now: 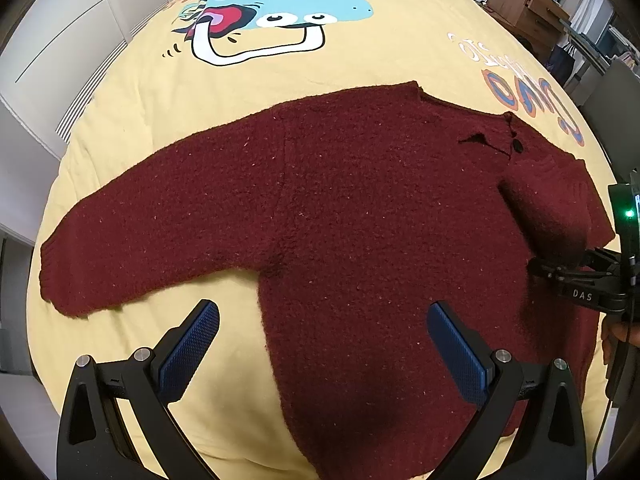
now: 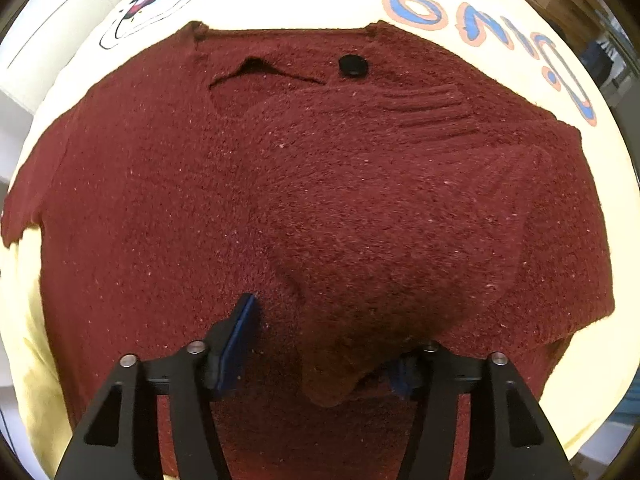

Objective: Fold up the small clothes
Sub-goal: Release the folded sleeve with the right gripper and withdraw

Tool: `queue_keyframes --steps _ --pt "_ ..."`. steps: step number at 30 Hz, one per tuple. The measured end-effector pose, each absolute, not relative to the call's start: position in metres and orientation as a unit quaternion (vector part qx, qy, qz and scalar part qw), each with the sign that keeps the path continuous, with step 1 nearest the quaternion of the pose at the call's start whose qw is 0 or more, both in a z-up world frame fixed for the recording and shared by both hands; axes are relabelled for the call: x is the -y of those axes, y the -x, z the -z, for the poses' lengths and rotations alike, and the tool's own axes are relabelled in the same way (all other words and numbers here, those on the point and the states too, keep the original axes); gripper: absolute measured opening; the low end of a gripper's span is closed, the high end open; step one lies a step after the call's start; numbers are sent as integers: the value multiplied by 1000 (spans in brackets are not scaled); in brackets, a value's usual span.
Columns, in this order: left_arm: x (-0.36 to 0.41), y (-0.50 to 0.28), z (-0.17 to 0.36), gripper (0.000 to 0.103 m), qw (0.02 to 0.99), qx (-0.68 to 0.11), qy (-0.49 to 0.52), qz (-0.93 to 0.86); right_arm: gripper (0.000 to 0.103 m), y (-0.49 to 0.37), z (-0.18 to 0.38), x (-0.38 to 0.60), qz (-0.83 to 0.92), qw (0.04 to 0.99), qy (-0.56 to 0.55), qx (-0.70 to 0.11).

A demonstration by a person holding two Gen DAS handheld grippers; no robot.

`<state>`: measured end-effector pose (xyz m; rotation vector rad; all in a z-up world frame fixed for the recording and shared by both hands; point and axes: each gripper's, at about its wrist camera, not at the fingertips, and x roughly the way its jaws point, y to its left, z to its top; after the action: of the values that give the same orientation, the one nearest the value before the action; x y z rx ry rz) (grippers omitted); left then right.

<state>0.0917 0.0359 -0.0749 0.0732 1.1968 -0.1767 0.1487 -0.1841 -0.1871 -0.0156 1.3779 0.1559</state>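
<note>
while the dark red fuzzy knitted sweater (image 1: 360,208) lies flat on the bed with the yellow cartoon dinosaur cover (image 1: 360,60), the left gripper (image 1: 322,344) hangs above its lower edge with its jaws wide apart and nothing between them. one blue pad (image 1: 188,352) is over the yellow cover and the other blue pad is over the red wool. one long sleeve (image 1: 140,236) sticks out flat to the left side in the left wrist view. the other sleeve (image 2: 400,184) is folded in across the front of the sweater, with its ribbed cuff (image 2: 432,108) up near the round black button (image 2: 353,65) and the neck opening. the right gripper (image 2: 324,344) points down at this folded sleeve. its jaws are open, and a soft bump of the sleeve sits between them. the left blue pad (image 2: 238,344) stands apart from the wool, and the right blue pad is mostly hidden behind the bump, so i cannot tell if it touches. in the left wrist view the right gripper shows at the right edge, over the folded sleeve, with a bit of a hand (image 1: 618,330) behind it. a white wardrobe (image 1: 60,40) stands beside the bed, and a brown wooden cabinet (image 1: 528,4) is far off at the top right.
</note>
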Motion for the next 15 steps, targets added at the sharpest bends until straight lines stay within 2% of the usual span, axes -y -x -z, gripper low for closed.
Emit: queue_keyframes --steps 2,7,11,15 --pt "-35 -91 75 102 820 -564 -39 83 83 -148 187 180 -77 769 11 -635" --pt "-32 -90 73 102 822 -561 -51 85 87 -135 175 182 -75 771 34 -632" --pt "-26 -88 72 102 823 -557 -54 97 102 -130 165 204 -62 767 34 -638" --pt "-11 -88 72 102 823 -554 -67 109 102 -115 157 234 -42 769 30 -637"
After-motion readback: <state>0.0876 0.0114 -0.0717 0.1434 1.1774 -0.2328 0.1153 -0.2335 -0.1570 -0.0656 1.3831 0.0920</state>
